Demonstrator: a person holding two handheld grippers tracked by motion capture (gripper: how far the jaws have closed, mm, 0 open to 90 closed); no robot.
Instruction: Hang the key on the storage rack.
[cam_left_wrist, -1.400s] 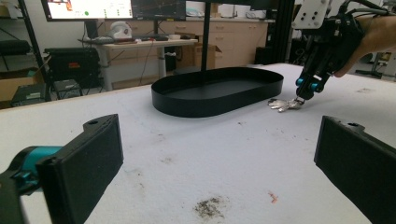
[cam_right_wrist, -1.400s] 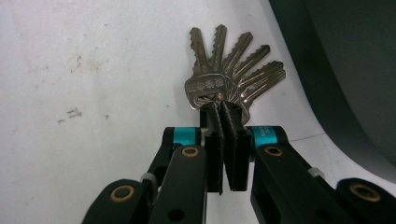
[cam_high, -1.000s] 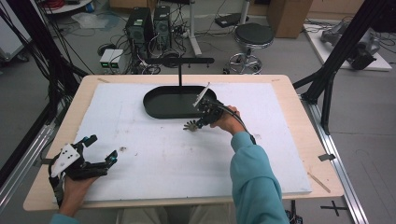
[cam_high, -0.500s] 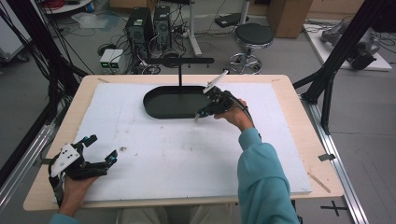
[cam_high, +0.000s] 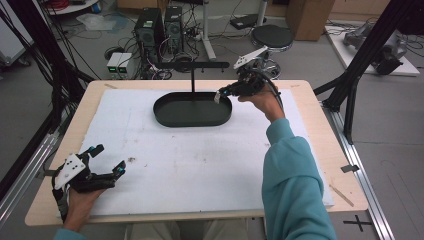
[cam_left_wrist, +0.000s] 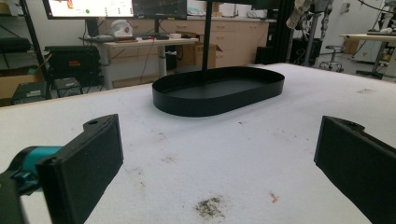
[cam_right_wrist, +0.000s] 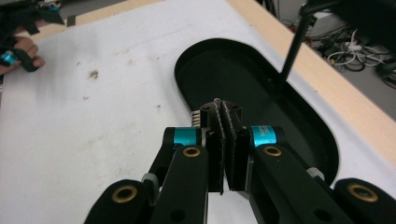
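The oval tray (cam_high: 192, 117) was black, on a white mat (cam_high: 200, 165) flecked with dark smudges, over a pale wood tabletop (cam_high: 340, 165). The tools (cam_right_wrist: 224, 140) were black with teal bands; the sleeve (cam_high: 292, 185) was teal.

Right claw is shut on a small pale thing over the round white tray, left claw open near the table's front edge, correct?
Not quite: the tray is black and oval, as the high view shows. The rest holds: the right claw is shut on a small pale thing over it, and the left claw is open near the table's front edge.
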